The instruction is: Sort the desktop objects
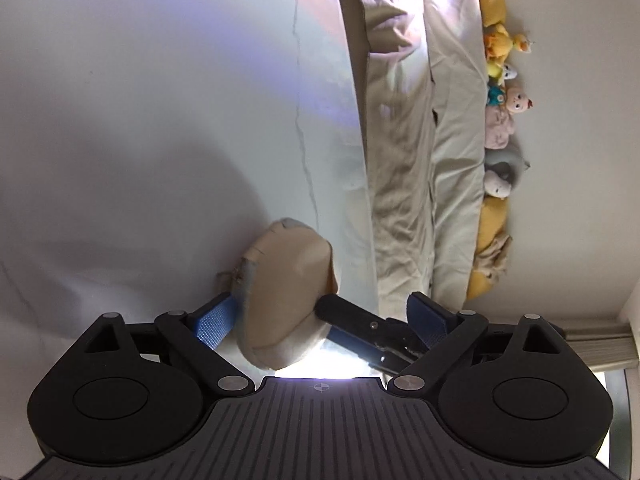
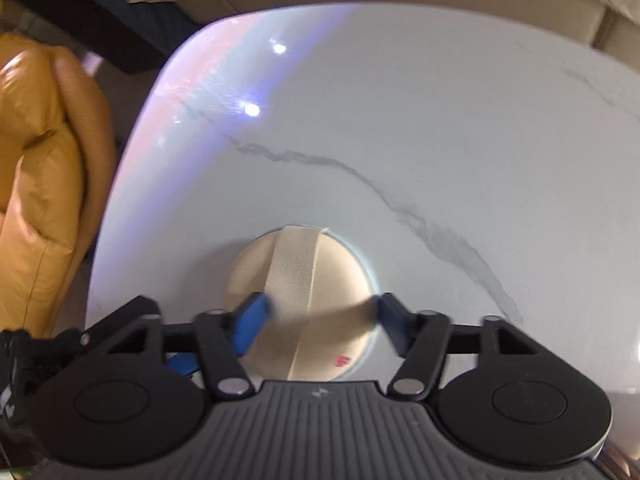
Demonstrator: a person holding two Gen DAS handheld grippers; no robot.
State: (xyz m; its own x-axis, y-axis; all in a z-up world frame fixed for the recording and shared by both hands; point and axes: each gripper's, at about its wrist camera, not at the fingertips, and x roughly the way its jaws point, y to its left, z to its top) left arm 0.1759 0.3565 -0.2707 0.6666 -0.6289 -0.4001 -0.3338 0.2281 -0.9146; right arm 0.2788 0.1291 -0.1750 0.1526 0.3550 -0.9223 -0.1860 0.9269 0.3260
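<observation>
A round beige powder puff [image 2: 340, 276] with a cream ribbon band [image 2: 292, 264] lies on the white marble table [image 2: 400, 120]. My right gripper [image 2: 320, 324] points steeply down over it, and its blue pads meet the puff's left and right edges, blurred. In the left wrist view the same puff [image 1: 288, 280] appears side-on. My left gripper [image 1: 322, 318] stands wide open around it, its left blue pad [image 1: 216, 320] against the puff. One black finger of the right gripper [image 1: 356, 320] reaches in against the puff's other side.
Past the table's edge [image 1: 360, 160] lies creased cream cloth [image 1: 420, 160], with a row of small plush toys [image 1: 504, 100] against a white wall. An orange leather cushion [image 2: 40, 180] sits off the table's left edge in the right wrist view.
</observation>
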